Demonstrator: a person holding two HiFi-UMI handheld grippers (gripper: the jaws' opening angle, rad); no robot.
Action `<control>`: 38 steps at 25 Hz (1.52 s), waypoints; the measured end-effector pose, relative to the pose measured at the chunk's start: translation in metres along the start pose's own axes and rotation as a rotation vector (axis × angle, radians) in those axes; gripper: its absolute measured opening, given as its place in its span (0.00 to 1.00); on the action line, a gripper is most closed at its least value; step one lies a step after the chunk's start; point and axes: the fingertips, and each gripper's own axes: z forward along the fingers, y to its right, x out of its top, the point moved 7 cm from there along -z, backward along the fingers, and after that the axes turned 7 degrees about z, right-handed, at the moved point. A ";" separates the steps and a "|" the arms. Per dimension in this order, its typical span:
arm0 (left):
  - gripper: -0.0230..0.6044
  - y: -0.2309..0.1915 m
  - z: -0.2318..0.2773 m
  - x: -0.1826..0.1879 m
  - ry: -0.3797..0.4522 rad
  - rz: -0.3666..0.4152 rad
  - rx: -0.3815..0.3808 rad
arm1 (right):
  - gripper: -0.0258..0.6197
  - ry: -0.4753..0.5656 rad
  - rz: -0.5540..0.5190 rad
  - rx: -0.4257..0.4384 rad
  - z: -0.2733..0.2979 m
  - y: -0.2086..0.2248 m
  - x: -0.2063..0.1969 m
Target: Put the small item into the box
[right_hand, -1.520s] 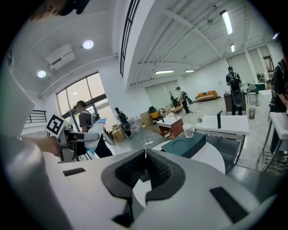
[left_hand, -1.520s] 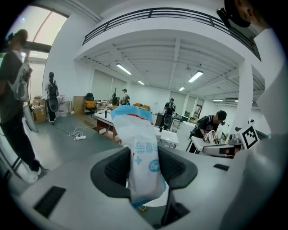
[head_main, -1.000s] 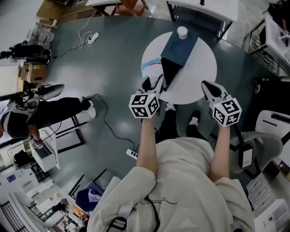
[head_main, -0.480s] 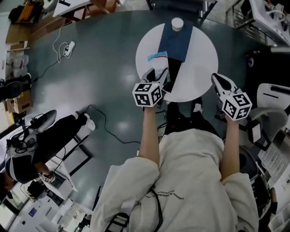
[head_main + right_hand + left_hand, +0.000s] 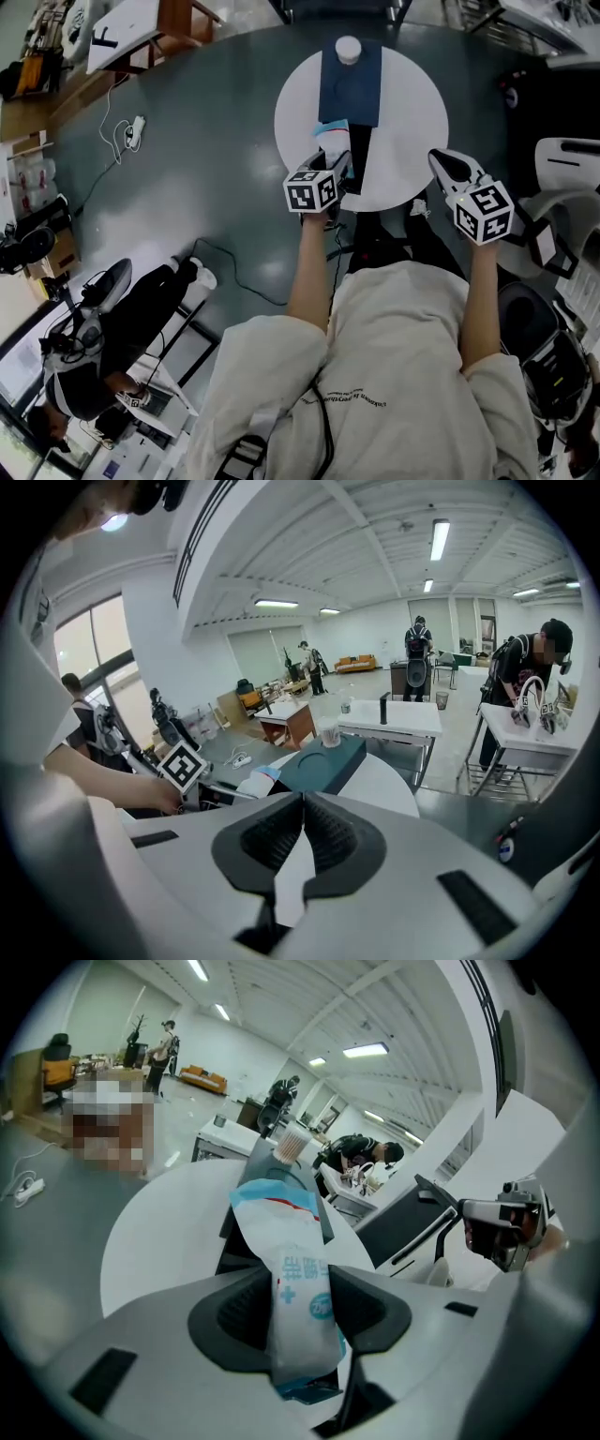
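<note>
The left gripper is pinching a small white-and-blue plastic sachet around its lower half, with the jaws pressing on its puffy sides and the top poking out past the fingertips. The sachet is looking light, soft and slick, so a gentle hold across its middle is probably suiting it best. It is hanging over the round white counter, just beside the near left edge of the dark blue rectangular box. The right gripper is hovering empty at the counter's rim with its jaws pressed together.
</note>
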 end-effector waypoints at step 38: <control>0.36 0.011 0.028 -0.017 -0.204 0.085 0.093 | 0.09 0.031 0.075 -0.120 -0.057 0.018 -0.038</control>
